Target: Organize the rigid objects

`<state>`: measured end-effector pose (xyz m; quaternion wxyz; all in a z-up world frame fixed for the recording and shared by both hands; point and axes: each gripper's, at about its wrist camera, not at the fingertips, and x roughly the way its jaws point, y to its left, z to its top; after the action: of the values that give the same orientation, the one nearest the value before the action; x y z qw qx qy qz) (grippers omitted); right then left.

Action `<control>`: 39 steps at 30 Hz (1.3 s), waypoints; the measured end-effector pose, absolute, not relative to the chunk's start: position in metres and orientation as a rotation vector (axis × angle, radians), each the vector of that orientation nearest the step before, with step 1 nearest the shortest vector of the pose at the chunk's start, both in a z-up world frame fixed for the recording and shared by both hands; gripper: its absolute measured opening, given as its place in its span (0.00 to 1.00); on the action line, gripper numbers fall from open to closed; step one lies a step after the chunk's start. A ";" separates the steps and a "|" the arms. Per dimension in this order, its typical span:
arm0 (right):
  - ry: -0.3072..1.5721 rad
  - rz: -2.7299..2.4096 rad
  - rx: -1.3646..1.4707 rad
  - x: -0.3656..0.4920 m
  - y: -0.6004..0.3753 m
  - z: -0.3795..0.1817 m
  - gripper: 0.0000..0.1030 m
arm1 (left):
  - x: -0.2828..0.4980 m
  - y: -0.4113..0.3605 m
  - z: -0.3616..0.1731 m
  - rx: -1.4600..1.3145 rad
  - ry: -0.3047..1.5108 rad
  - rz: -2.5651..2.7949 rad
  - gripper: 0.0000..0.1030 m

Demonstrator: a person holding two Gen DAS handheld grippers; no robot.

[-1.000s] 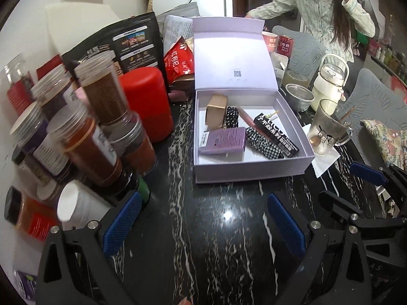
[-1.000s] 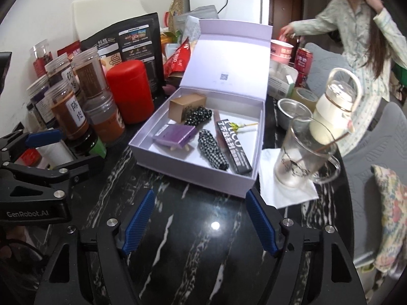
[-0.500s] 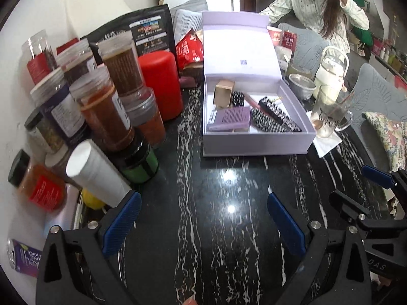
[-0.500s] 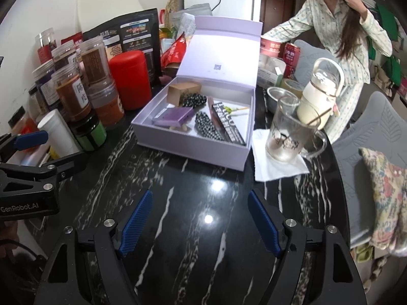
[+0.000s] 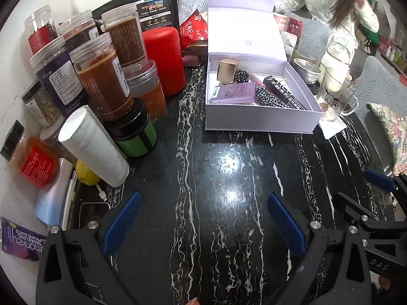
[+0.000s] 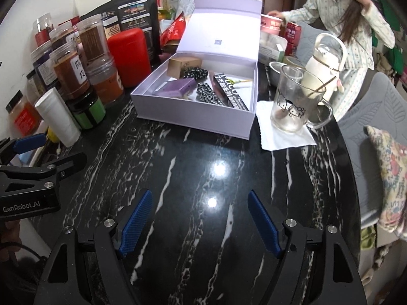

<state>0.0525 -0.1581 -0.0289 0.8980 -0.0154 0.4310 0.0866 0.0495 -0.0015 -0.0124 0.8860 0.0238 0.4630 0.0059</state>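
Note:
A lilac gift box (image 5: 259, 122) (image 6: 193, 117) with its lid raised stands on the black marble table (image 5: 216, 190) (image 6: 203, 172). Inside lie a tan carton (image 5: 227, 70) (image 6: 183, 64), a purple card box (image 5: 232, 93) (image 6: 178, 87), black bead strings (image 6: 207, 94) and a long black carton (image 5: 285, 94) (image 6: 230, 94). My left gripper (image 5: 203, 223) hovers open over bare marble short of the box, nothing between its fingers. My right gripper (image 6: 201, 221) is likewise open and empty, also seen at the left wrist view's right edge (image 5: 379, 180).
Several spice jars (image 5: 101, 76) (image 6: 68, 73), a red canister (image 5: 162, 58) (image 6: 128, 56), a green jar (image 5: 137, 134) and a white tube (image 5: 94, 145) crowd the left. A glass mug (image 6: 290, 101) on a napkin and a white kettle (image 6: 323, 66) stand right. A person (image 6: 340, 12) stands behind.
Both grippers have drawn back from the box and sunk a little, so it looks smaller and farther away. More of the jars and bare marble shows. Both stay open.

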 end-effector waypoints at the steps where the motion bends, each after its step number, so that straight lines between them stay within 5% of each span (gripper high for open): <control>1: 0.893 0.180 -0.032 0.052 -0.158 -0.029 0.76 | 0.049 -0.001 -0.012 0.048 0.963 0.013 0.98; 39: 0.872 0.155 -0.070 0.061 -0.156 -0.023 0.76 | 0.055 -0.003 -0.007 0.050 0.950 -0.007 0.98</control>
<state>0.0613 -0.1559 -0.0235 0.9029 -0.0336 0.4219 0.0749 0.0555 -0.0033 -0.0066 0.8890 0.0242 0.4573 -0.0033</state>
